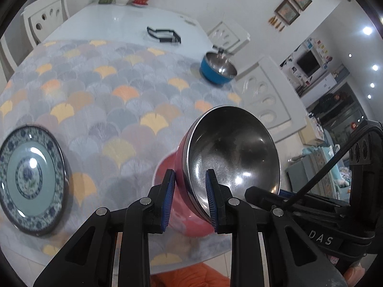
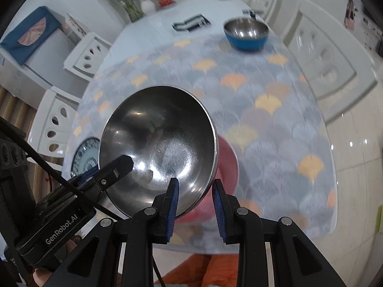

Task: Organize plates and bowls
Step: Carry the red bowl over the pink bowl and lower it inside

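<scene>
2 grippers have hold of the same thing: the red-walled, steel-lined round bowl (image 1: pixel 229 153), which you carry tilted above the table, its polished inside facing both cameras. Your left gripper (image 1: pixel 190 198) is clamped on the bowl's rim, 1 blue pad against the red outer wall and the other against the steel inside. Your right gripper (image 2: pixel 195 205) grips the rim on the opposite side, its left pad inside the steel and its right pad outside; the contact of that outer pad is hard to make out, but the rim sits between the 2 pads. Each camera catches the other gripper reaching in from the side.

Under the bowl lies the fan-patterned tablecloth in grey, yellow and orange (image 1: pixel 115 91), spread over the white tabletop (image 1: pixel 115 21). On the cloth, to the left in the left wrist view, rests the round blue-and-white patterned plate with a pale green centre (image 1: pixel 30 174); the right wrist view shows only a slice of it behind the bowl. Well apart, near the cloth's far edge, stands the blue bowl with a steel inside (image 2: pixel 246 34), upright. Beyond it a black-framed object (image 1: pixel 164 34) lies on the bare tabletop. White chairs (image 1: pixel 261 95) ring the table.
</scene>
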A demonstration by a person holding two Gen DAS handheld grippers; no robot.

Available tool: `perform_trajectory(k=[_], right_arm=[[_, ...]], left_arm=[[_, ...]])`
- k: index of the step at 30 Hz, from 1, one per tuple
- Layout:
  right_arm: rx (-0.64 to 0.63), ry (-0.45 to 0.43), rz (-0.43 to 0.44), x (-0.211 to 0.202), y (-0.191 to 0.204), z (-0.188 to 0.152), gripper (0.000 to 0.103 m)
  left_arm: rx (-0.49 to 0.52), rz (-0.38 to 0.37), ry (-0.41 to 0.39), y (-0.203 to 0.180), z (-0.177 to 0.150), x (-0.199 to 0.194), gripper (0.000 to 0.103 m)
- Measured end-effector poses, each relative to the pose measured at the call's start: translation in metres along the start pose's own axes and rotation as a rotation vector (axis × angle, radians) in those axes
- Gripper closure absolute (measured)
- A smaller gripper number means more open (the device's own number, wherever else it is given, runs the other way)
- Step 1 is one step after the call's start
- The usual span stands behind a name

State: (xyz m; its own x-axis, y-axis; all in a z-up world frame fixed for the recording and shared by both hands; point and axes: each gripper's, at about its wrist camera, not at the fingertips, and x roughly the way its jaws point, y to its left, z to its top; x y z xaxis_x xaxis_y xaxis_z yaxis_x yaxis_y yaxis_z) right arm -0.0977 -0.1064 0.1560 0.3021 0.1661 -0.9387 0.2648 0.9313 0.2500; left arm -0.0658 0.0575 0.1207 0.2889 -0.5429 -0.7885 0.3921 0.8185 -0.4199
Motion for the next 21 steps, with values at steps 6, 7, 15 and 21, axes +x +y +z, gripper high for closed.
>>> perform_trajectory(k=[6, 7, 15, 21], right_arm=[[0.033, 0.064, -0.018, 0.017, -0.014, -0.017, 0.075], [0.037, 0.069, -0.020, 0.019, -0.016, -0.018, 0.075], [0.056, 0.080, -0.009, 0.027, -0.020, -0.023, 0.075], [0.059, 0.072, 0.007, 0.027, -0.018, -0.024, 0.076]], left_arm=[[0.004, 0.017, 0.057, -0.003, -0.016, 0.016, 0.081], [0.008, 0.021, 0.061, -0.004, -0.018, 0.018, 0.081], [0.017, 0.050, 0.088, -0.003, -0.020, 0.030, 0.081], [0.015, 0.067, 0.083, 0.000, -0.016, 0.031, 0.075]])
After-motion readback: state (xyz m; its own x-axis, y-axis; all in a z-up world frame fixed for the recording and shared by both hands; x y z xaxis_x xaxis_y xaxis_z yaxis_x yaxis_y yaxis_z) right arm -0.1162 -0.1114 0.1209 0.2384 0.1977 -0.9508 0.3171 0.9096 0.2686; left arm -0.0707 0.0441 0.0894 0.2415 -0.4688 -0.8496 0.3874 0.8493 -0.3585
